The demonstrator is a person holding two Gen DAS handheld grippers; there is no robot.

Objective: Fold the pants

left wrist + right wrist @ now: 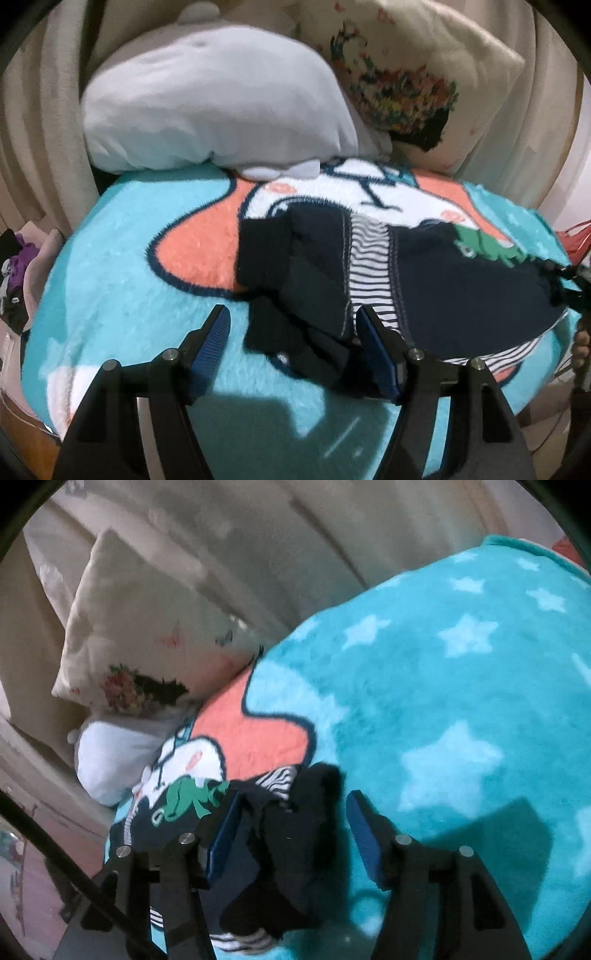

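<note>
Small dark navy pants (pixel 443 291) with a white-striped side panel and a green print lie bunched on a teal blanket (pixel 122 280). In the left wrist view my left gripper (pixel 291 325) is open, its blue pads on either side of the crumpled leg ends. In the right wrist view the pants (pixel 291 834) lie between the open fingers of my right gripper (pixel 293 808), with dark fabric folds sticking up; whether a pad touches cloth I cannot tell. The right gripper also shows at the pants' far right edge in the left wrist view (pixel 572 284).
A white cushion (pixel 218 110) and a flower-print pillow (pixel 413 81) lean at the bed's head by pale curtains. The star-patterned teal blanket (pixel 461 686) spreads to the right. Clothes lie heaped off the bed's left edge (pixel 14 273).
</note>
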